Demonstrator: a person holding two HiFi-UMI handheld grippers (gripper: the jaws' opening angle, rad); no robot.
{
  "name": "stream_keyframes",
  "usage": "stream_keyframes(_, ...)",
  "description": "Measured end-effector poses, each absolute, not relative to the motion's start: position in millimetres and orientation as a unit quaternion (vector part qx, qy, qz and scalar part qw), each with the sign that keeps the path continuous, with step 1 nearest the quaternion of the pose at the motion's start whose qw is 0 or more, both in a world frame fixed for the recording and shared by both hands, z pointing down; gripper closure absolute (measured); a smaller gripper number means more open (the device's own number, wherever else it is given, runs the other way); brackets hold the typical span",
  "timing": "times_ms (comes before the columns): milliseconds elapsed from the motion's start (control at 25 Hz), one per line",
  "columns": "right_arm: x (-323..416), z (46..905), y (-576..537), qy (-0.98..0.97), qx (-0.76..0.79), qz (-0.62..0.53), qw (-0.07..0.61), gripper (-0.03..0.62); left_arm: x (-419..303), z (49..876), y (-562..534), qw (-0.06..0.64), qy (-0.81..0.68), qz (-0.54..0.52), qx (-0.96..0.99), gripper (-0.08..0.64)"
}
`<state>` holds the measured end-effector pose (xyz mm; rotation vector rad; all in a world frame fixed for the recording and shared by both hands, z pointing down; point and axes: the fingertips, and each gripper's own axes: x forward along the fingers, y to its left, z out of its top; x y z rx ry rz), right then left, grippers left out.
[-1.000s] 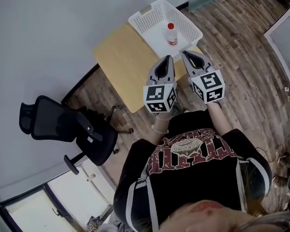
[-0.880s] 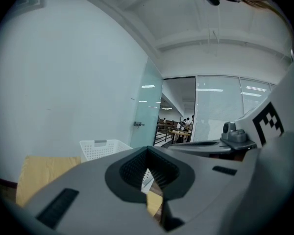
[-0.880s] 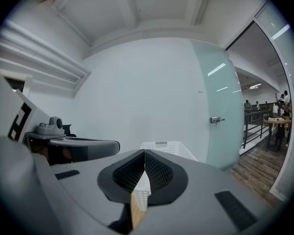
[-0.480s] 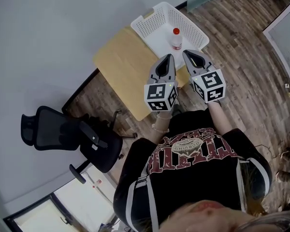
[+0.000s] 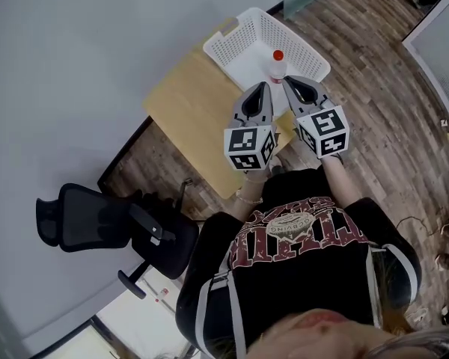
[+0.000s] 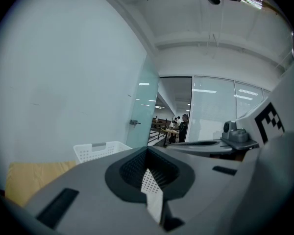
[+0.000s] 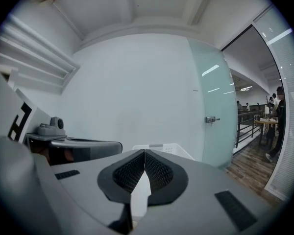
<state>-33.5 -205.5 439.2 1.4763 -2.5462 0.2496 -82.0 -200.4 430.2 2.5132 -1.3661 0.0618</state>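
An office chair stands on the floor well to the left of the white basket. The basket sits at the far end of the wooden surface and holds one bottle, upright, with a red cap. The left hand-held gripper hangs at the basket's near rim, its jaws pressed together on nothing. The bottle lies just beyond and between the two sets of tips. It is a little nearer the right hand-held gripper, which is likewise closed and empty.
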Motion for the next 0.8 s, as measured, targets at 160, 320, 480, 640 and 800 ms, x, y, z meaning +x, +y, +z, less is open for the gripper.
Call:
stream_keyframes(160, -34, 441, -214, -0.853, 0.506, 0.086, 0.094, 0.574, -82, 433, -210, 0.140, -0.464, 0.026, 0.874, 0.512)
stream_keyframes(320, -28, 442, -217, -0.848, 0.514, 0.088, 0.092, 0.574, -78, 435, -214, 0.141, -0.459, 0.028, 0.877, 0.512)
stream_keyframes(480, -20, 445, -224, -0.847, 0.515, 0.093, 0.091, 0.574, -73, 438, -219, 0.144, -0.460, 0.031, 0.875, 0.512)
stream_keyframes(640, -16, 448, -234, -0.853, 0.505, 0.096, 0.093, 0.574, -68, 441, -227, 0.147, -0.470, 0.033, 0.870, 0.512)
stream_keyframes(800, -13, 449, -247, -0.862, 0.487, 0.100, 0.100, 0.574, -62, 441, -241, 0.149, -0.484, 0.039, 0.862, 0.512)
